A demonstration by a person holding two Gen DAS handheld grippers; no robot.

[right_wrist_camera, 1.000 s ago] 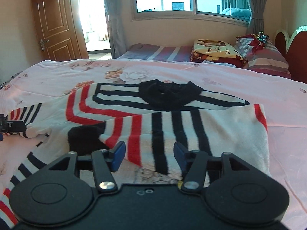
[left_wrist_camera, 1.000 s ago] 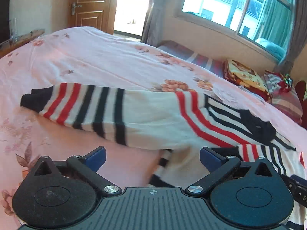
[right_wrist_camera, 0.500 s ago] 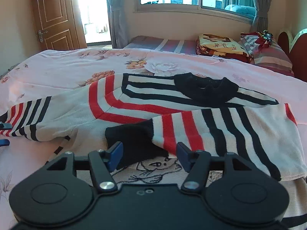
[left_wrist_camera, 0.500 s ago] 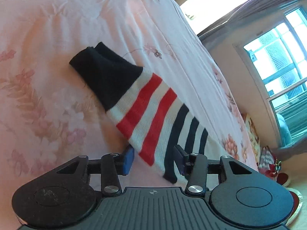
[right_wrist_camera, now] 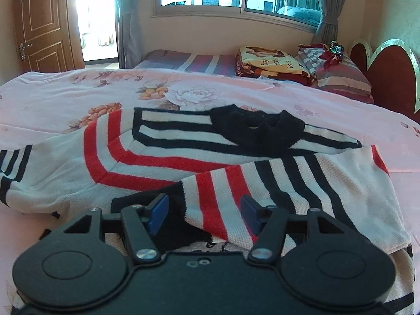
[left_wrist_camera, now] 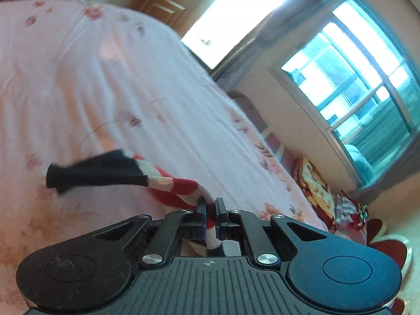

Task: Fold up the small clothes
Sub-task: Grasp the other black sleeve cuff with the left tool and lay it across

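The left claw [left_wrist_camera: 209, 207] is clenched on the sweater's left sleeve [left_wrist_camera: 168, 183], pinching the red stripes just behind the black cuff [left_wrist_camera: 97, 169]. The sweater [right_wrist_camera: 162, 157] lies flat on the bed [right_wrist_camera: 65, 97], its other sleeve folded across the chest. The right claw [right_wrist_camera: 203, 210] hangs released over that sleeve's cuff. Soft, light knit: it will sag and stretch, so grip near cuffs.

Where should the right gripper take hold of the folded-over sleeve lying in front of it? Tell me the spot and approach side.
Grip the sleeve at its black cuff, the free end that lies flat on the sweater body just ahead of the open right gripper. Come from the near side, angled down, one finger over each edge of the cuff, probably easiest since that end is loose.
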